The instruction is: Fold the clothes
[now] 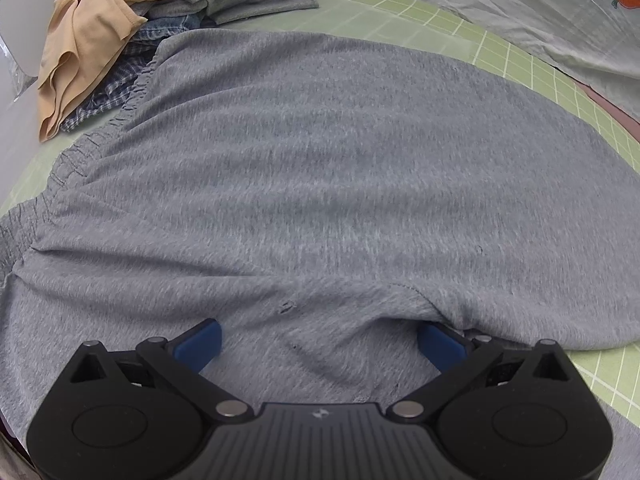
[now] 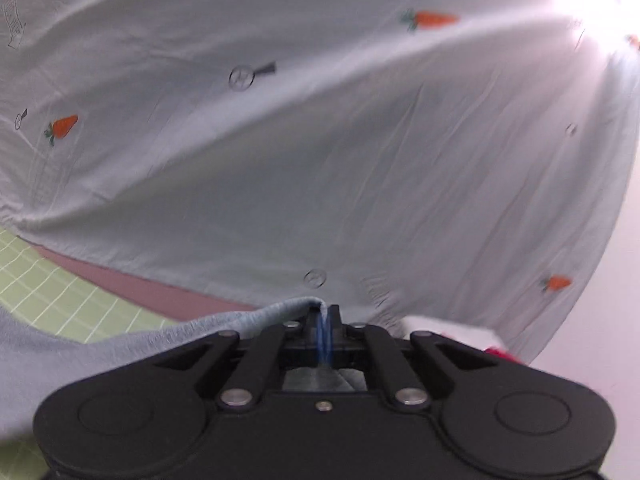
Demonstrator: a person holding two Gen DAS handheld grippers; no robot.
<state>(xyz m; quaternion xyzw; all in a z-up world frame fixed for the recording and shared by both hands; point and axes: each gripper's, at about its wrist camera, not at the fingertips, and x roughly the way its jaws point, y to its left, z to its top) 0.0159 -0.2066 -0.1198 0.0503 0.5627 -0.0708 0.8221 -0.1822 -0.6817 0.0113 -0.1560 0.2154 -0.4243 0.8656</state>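
The spread grey knit garment with the gathered waistband (image 1: 320,184) runs past the left wrist view's left and right edges. One of its folds drapes over the left gripper's (image 1: 320,342) right blue pad (image 1: 440,344), hiding its tip. The heap of tan, checked and grey clothes (image 1: 132,40) is cut off at the top. The right wrist view is motion-blurred; a red scrap (image 2: 498,350) stays unidentifiable.

You have a green grid-lined mat (image 1: 516,60) as the work surface; on it lie grey shorts (image 1: 320,168) spread flat, a pile of tan, grey and checked clothes (image 1: 100,40) at its far left, and a carrot-print sheet (image 2: 320,140) overlapping its right edge
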